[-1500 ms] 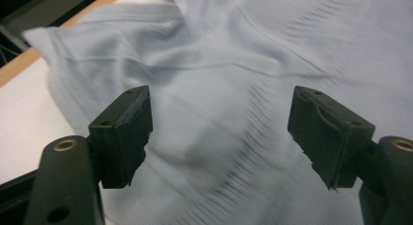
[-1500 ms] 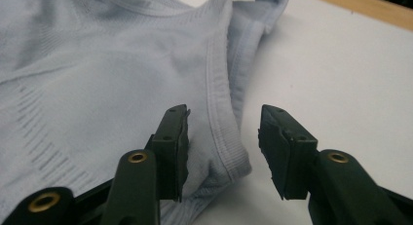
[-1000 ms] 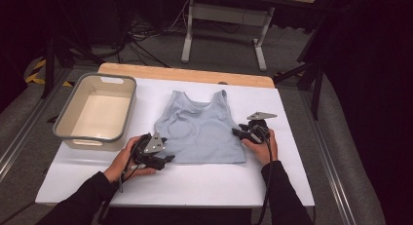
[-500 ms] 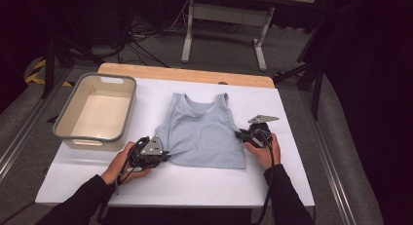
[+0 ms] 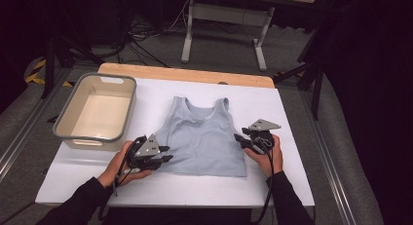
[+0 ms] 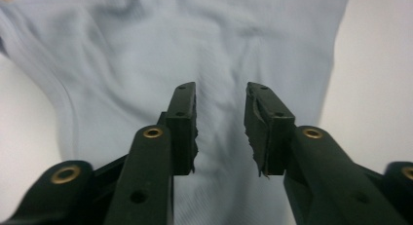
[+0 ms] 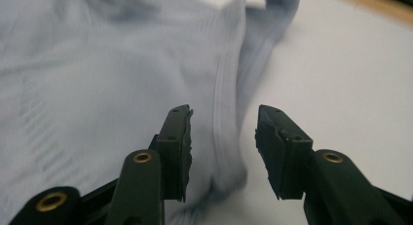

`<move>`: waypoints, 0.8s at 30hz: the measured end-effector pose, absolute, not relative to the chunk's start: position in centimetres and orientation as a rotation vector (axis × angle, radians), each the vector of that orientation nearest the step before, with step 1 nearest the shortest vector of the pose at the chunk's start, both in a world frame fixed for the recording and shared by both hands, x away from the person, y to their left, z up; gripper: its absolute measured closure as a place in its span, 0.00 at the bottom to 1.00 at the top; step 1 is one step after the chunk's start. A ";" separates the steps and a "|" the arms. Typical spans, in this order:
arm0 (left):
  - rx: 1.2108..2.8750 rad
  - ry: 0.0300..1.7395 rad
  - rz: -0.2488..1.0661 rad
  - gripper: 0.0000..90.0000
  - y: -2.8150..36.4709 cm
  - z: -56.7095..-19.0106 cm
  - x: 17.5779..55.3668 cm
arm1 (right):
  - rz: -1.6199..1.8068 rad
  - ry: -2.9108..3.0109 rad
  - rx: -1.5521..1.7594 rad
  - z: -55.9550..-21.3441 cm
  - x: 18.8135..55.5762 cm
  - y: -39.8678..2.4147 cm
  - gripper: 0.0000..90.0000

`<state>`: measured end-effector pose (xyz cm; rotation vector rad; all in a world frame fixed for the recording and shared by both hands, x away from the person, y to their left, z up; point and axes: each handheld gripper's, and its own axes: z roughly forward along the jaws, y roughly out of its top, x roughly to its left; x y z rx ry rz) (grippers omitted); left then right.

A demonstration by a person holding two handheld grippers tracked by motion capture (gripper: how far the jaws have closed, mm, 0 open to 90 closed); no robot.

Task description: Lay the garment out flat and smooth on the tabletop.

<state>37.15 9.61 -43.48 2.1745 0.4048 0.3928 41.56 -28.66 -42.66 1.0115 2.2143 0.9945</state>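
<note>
A light blue-grey tank top lies flat on the white table, straps toward the far side. My left gripper is at the top's lower left corner and points across the fabric. Its jaws have just been opening and stand apart above the cloth, pinching nothing. My right gripper sits at the top's right side edge. Its jaws have also just been opening; the side seam runs beneath the gap, loose and ungripped.
A grey bin with nothing in it stands at the table's left, close to my left hand. A wooden strip runs along the far edge. Bare white table lies to the right of the top.
The right gripper has shifted slightly outward along the top's right edge. The left gripper stays at the lower left corner, lifted a little. The top lies nearly as before.
</note>
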 end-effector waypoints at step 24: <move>2.263 0.644 0.554 0.89 4.5 -45.5 50.8 | 0.865 2.345 0.910 -44.8 51.7 -24.7 0.94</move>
